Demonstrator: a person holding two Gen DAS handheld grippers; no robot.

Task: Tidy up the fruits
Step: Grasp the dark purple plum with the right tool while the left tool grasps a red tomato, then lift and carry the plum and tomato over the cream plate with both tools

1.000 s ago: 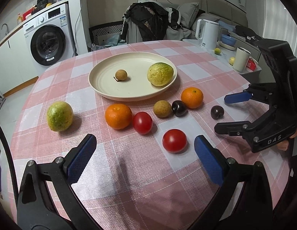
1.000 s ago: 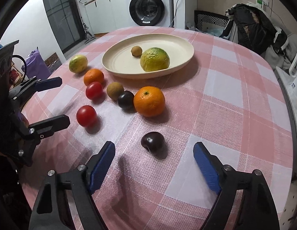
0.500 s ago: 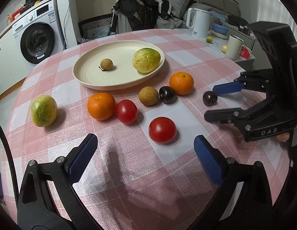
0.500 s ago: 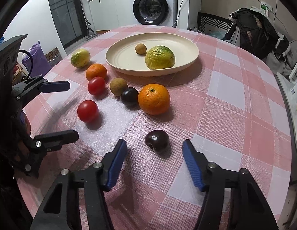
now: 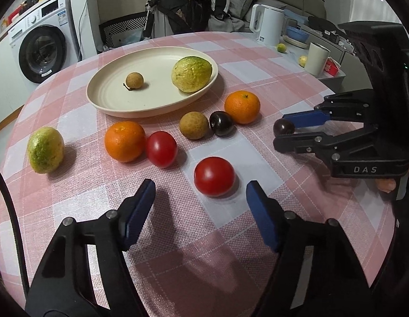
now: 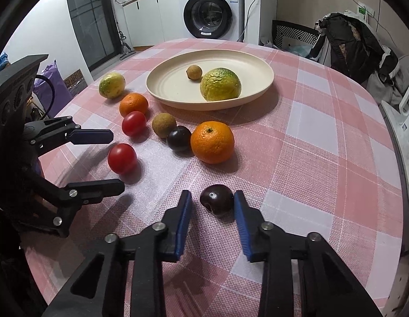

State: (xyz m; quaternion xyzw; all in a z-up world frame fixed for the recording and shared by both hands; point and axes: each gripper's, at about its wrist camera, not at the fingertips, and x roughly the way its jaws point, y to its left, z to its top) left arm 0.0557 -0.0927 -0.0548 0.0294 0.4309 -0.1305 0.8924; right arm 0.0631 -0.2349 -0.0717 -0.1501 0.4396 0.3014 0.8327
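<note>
My right gripper (image 6: 212,208) is open but narrowed around a dark plum (image 6: 217,199) on the checked tablecloth; its right pad touches the plum and a small gap shows at the left pad. My left gripper (image 5: 200,192) is open, with a red tomato (image 5: 214,176) just ahead between its fingertips. A cream plate (image 5: 104,105) holds a green-yellow fruit (image 5: 191,74) and a small brown fruit (image 5: 134,80). Loose in front of it lie two oranges (image 5: 124,141) (image 5: 242,106), a second tomato (image 5: 161,149), a brown fruit (image 5: 193,125), another plum (image 5: 221,126) and a green fruit (image 5: 46,150).
A white kettle (image 5: 267,23) and a cup (image 5: 316,58) stand on a side counter past the table's right edge. Behind the table are a chair heaped with clothes (image 5: 186,8) and a washing machine (image 5: 43,50). The tablecloth's right half (image 6: 323,145) is bare.
My right gripper has moved forward and narrowed until the plum sits between its fingers. My left gripper has come closer to the near tomato and narrowed somewhat.
</note>
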